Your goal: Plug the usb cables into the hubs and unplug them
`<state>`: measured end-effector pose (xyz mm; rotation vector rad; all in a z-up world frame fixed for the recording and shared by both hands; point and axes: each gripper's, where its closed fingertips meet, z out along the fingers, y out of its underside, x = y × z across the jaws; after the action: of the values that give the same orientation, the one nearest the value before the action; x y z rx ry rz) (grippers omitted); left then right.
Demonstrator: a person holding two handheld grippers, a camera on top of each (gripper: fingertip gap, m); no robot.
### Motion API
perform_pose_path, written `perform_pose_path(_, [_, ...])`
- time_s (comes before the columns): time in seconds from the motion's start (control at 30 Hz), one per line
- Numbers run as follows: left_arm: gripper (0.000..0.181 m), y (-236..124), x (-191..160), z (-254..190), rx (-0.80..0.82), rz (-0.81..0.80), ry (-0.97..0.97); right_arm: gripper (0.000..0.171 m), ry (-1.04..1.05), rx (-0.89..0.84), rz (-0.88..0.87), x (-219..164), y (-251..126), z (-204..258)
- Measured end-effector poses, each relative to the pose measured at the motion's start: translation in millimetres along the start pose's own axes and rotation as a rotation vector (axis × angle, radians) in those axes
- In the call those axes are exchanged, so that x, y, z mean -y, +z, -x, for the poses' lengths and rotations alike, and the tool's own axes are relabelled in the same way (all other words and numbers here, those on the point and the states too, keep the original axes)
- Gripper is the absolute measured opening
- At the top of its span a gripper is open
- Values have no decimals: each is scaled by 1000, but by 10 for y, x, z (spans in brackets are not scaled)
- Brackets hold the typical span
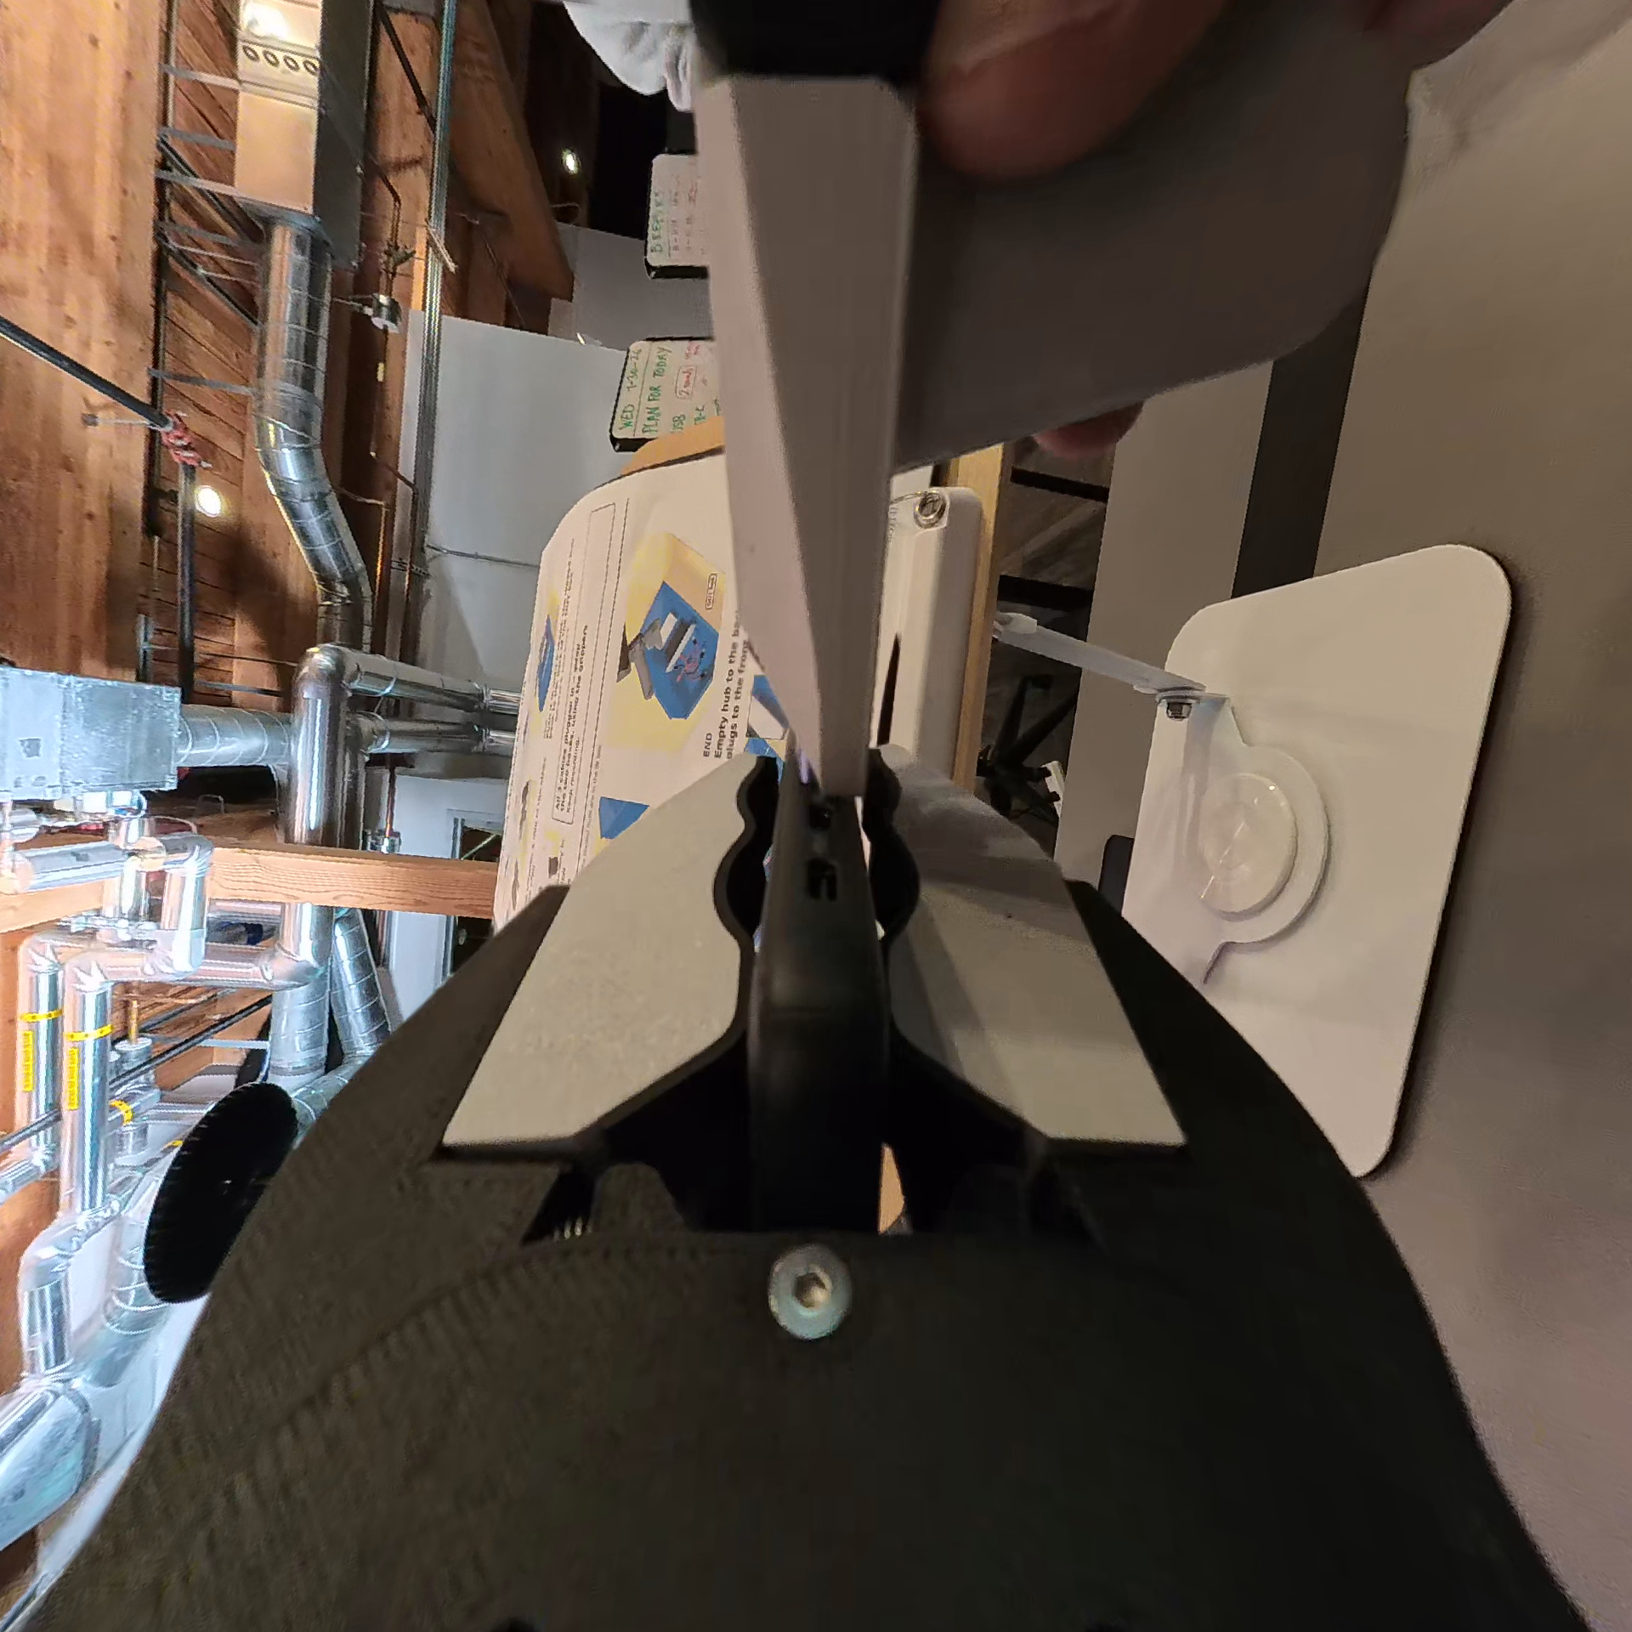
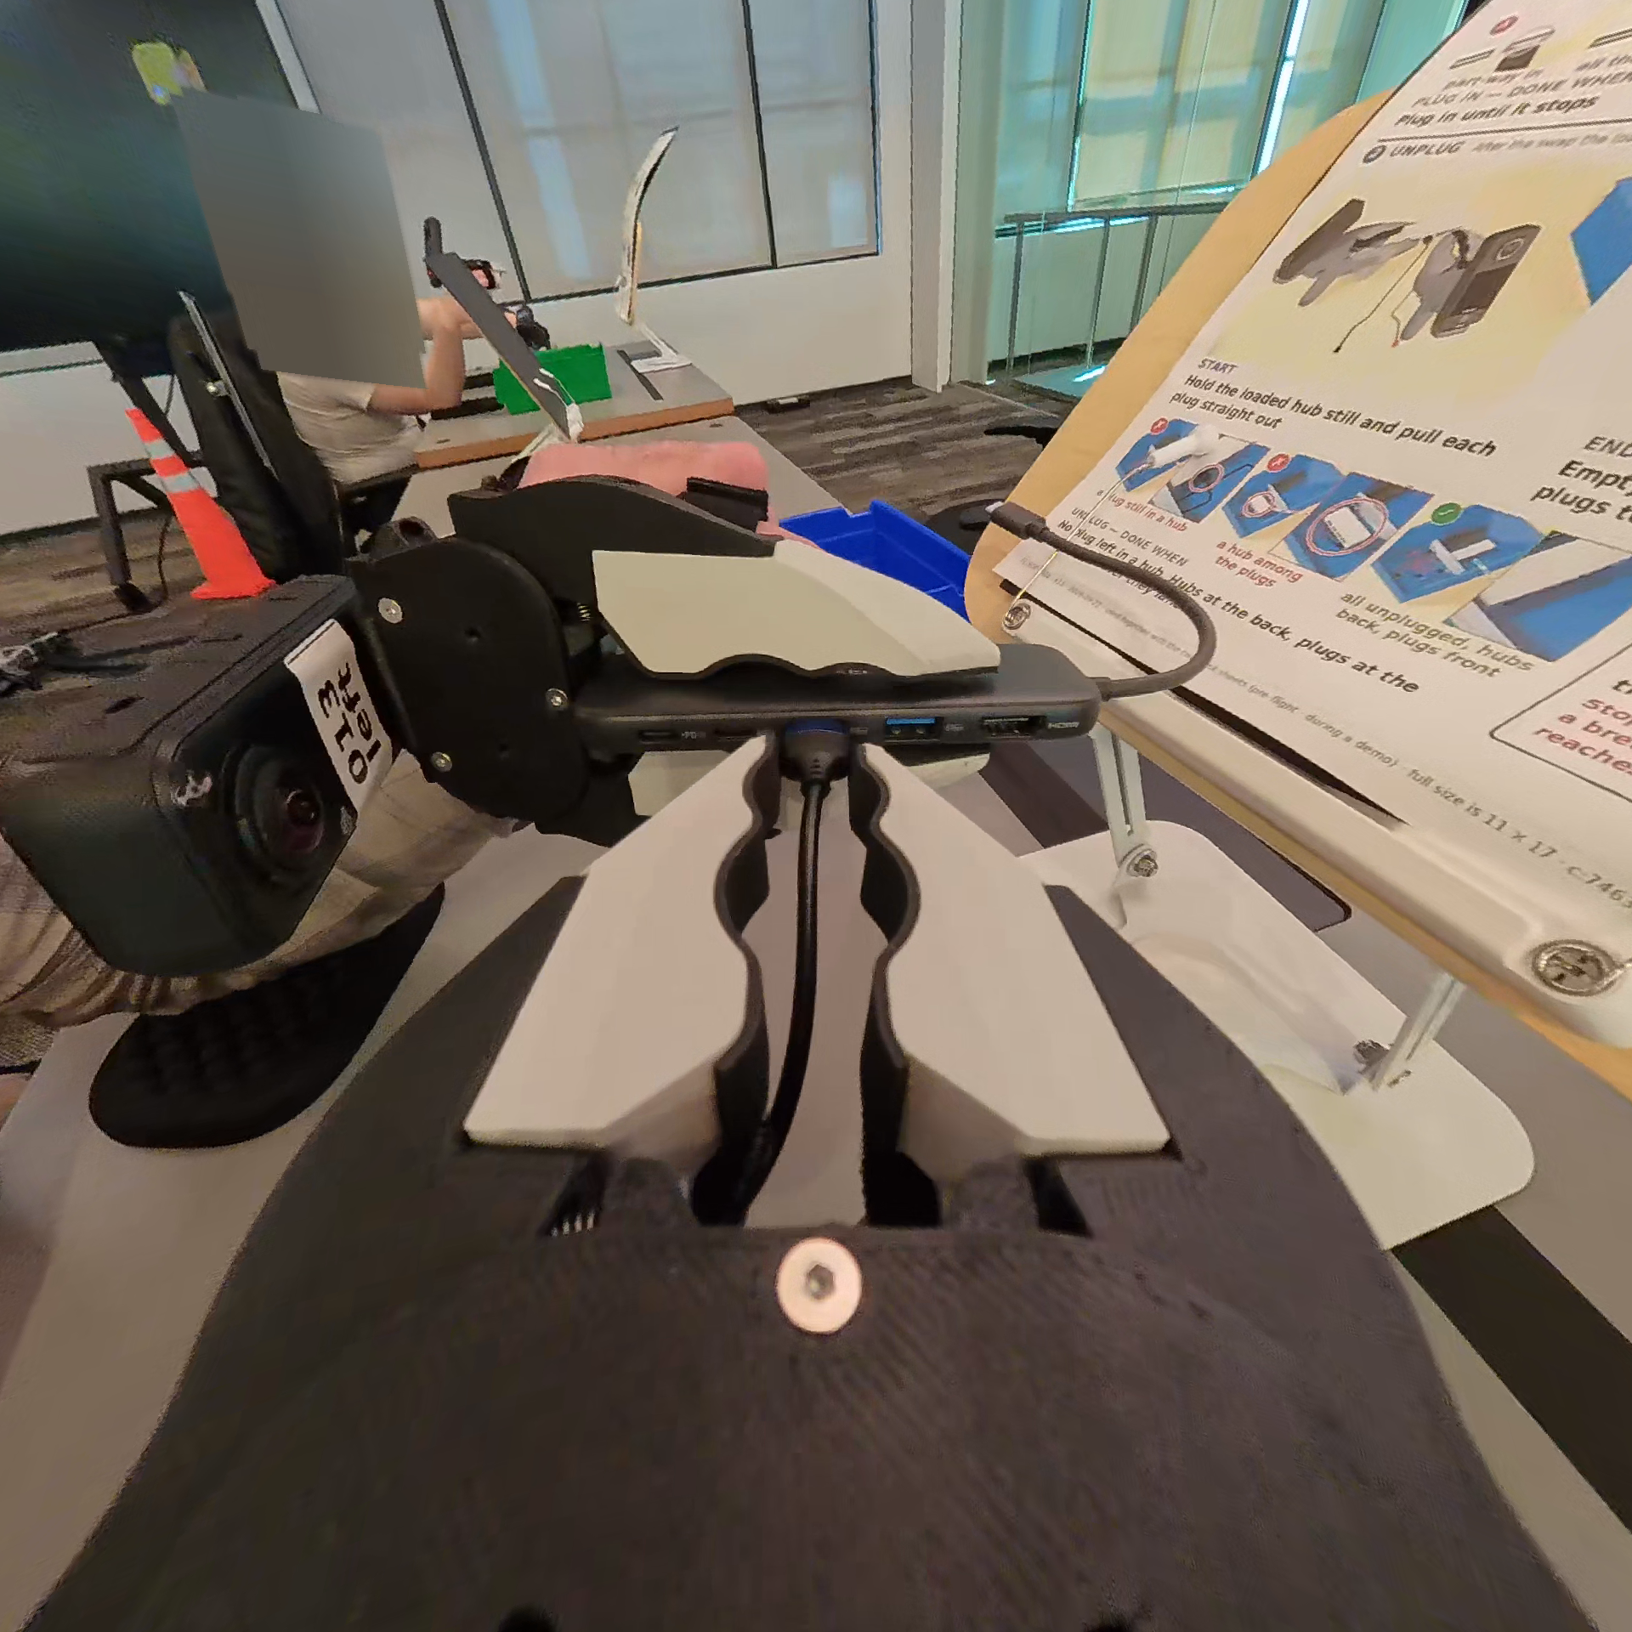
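In the right wrist view, my left gripper (image 2: 989, 698) comes in from the left. It is shut flat on a dark grey USB hub (image 2: 1042, 698) and holds it level above the table. My right gripper (image 2: 810, 761) is shut on a black USB plug with a blue ring (image 2: 808, 746), which sits in a port on the hub's near edge. The plug's black cable (image 2: 799, 954) runs back between my fingers. In the left wrist view, the left gripper (image 1: 817, 782) clamps the hub (image 1: 817, 892) edge-on. One of the right gripper's fingers (image 1: 812, 486) reaches down to the hub.
The hub's own cable (image 2: 1183, 636) loops right toward a tilted wooden board with an instruction sheet (image 2: 1325, 494) on a white base plate (image 2: 1378, 1122). A blue bin (image 2: 883, 547) lies behind the hub. A black pad (image 2: 247, 1060) lies left. A person sits at a far table.
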<state>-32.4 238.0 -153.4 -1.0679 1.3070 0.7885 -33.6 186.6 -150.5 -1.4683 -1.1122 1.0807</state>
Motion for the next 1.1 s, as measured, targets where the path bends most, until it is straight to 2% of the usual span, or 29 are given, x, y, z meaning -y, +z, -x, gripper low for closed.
perform_pose_path(0.53, [20, 8, 58, 25, 11, -33, -8, 12, -18, -14, -70, 52, -25, 9])
perform_pose_path(0.63, [32, 9, 65, 32, 6, -39, -23, 12, 7, -8, -97, 70, -38, -2])
perform_pose_path(0.7, [31, -13, 84, 62, 19, -57, -25, 12, 23, -7, -115, 78, -54, -16])
perform_pose_path(0.77, [21, -44, 125, 101, 31, -84, -45, 12, 28, -5, -119, 73, -65, -20])
perform_pose_path(1.1, [20, -10, 66, 68, 24, -17, -2, 17, 23, 9, -80, 89, -48, -67])
